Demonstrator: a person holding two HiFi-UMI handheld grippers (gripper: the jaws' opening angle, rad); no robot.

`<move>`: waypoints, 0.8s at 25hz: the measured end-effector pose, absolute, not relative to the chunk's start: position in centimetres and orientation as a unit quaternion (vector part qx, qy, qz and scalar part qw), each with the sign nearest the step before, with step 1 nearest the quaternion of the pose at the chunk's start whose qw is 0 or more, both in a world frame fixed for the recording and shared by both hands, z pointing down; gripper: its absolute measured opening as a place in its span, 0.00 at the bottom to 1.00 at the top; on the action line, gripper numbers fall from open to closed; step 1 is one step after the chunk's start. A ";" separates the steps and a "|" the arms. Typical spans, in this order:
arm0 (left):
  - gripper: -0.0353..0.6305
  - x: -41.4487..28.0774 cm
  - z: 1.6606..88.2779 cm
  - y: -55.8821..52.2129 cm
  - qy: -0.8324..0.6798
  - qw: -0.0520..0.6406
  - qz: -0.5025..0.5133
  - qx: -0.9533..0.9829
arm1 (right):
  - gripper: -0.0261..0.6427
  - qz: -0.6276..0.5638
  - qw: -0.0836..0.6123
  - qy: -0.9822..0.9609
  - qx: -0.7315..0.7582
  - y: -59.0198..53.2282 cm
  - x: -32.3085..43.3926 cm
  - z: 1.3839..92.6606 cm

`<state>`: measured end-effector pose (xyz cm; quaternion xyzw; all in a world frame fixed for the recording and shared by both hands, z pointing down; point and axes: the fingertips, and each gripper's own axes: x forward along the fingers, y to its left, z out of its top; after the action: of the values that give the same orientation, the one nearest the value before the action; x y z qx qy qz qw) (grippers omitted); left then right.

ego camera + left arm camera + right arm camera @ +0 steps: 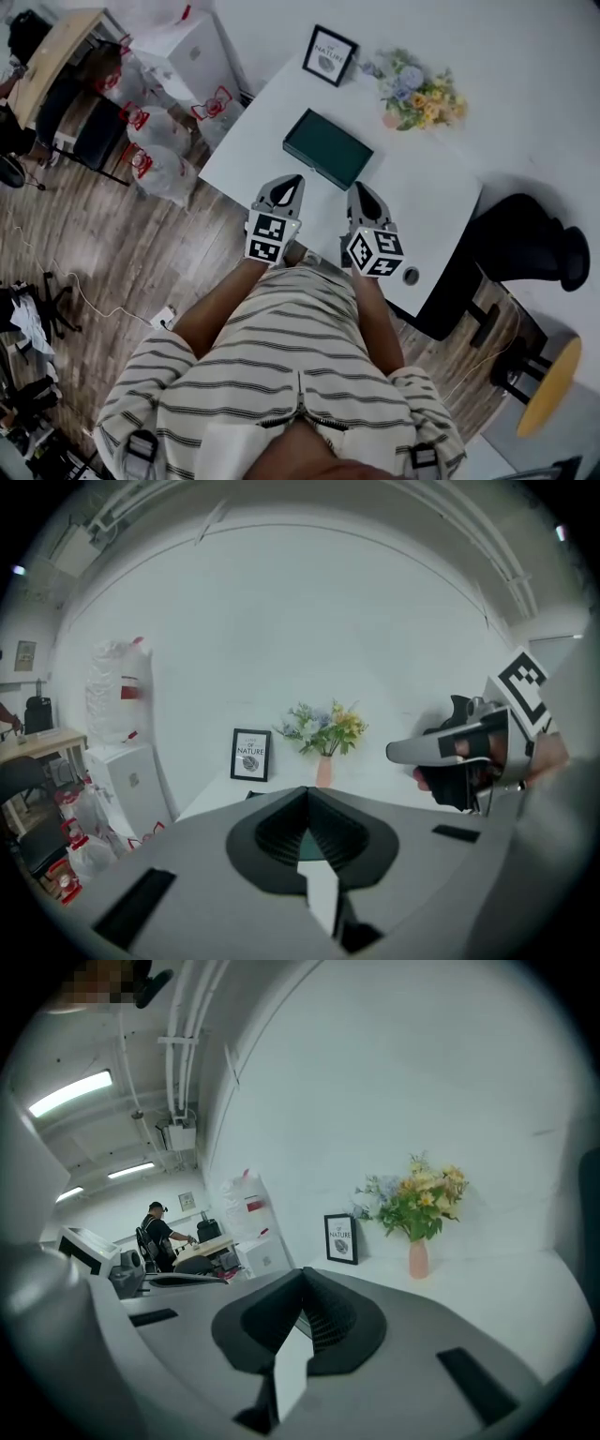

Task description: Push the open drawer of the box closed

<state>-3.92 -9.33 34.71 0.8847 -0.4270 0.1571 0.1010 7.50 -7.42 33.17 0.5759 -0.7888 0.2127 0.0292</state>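
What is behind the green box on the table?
Behind the green box stand a framed picture and a vase of flowers, both apart from it. The box's own back side is hidden from here.

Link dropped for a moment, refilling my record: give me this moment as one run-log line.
left hand-held gripper: shut, empty | right hand-held gripper: shut, empty | green box: on table, untouched | drawer: state unclear

Head view steeply down over the table (427, 192); gripper views low, toward the wall (281, 621) (shared: framed picture (329, 55), flowers (419, 94))
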 end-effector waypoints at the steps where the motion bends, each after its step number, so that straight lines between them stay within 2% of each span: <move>1: 0.06 -4.0 34.1 -9.3 -0.427 0.097 0.152 0.886 | 0.04 0.206 0.027 -0.791 0.576 -7.3 7.4 32.7; 20: 0.06 -3.0 31.4 -10.2 -0.421 0.055 0.122 0.897 | 0.04 0.162 0.001 -0.798 0.581 -8.6 8.3 30.1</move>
<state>-2.95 -10.21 31.36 0.8973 -0.4208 0.1216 0.0548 8.31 -8.59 30.06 0.5807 -0.7980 0.1615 0.0010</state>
